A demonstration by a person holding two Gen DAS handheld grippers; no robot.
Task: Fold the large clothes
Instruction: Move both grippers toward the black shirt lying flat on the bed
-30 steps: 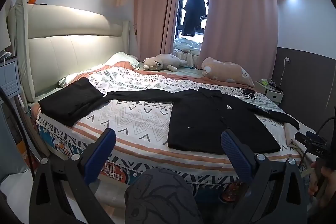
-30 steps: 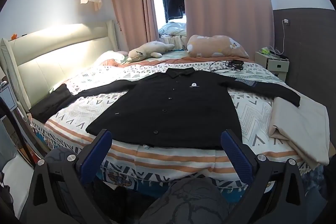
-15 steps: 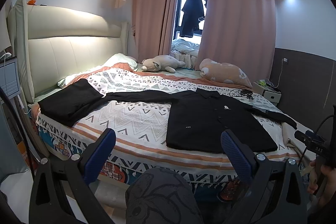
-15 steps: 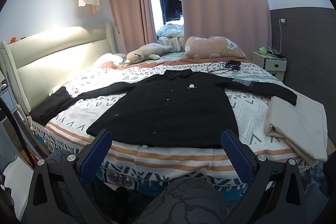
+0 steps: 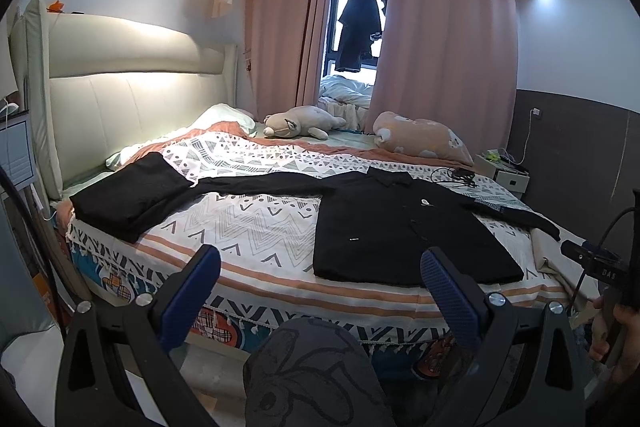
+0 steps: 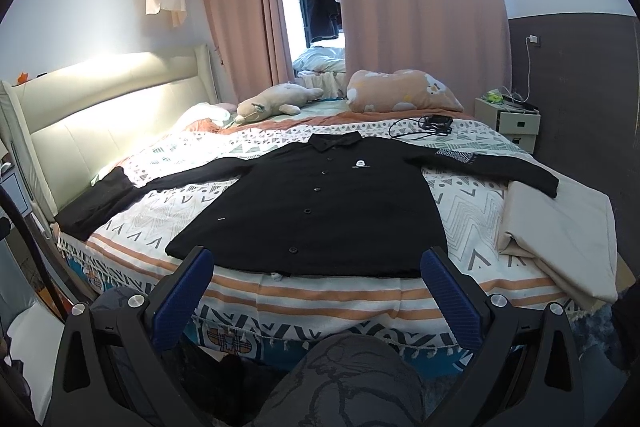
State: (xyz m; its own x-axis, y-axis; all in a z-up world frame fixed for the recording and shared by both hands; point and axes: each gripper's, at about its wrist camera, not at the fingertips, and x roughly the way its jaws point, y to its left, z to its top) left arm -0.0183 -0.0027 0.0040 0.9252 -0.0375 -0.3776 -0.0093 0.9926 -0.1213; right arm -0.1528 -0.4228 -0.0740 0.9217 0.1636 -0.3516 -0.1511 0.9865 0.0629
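A black long-sleeved button shirt (image 6: 320, 211) lies flat, front up, on the patterned bed cover (image 6: 344, 291), sleeves spread to both sides; it also shows in the left wrist view (image 5: 400, 231). Its hem is near the bed's front edge. My left gripper (image 5: 320, 267) is open and empty, held off the bed in front of its edge. My right gripper (image 6: 316, 267) is open and empty, just in front of the shirt's hem.
A folded black garment (image 5: 124, 195) lies at the bed's left end by the headboard (image 5: 120, 95). A folded beige cloth (image 6: 560, 223) lies at the right. A plush toy (image 6: 272, 99), a pillow (image 6: 400, 91) and a cable (image 6: 424, 127) are at the far side. My knee (image 6: 348, 379) is below.
Both grippers have drifted slightly, the view shifting a little up and back. Nothing on the bed has moved.
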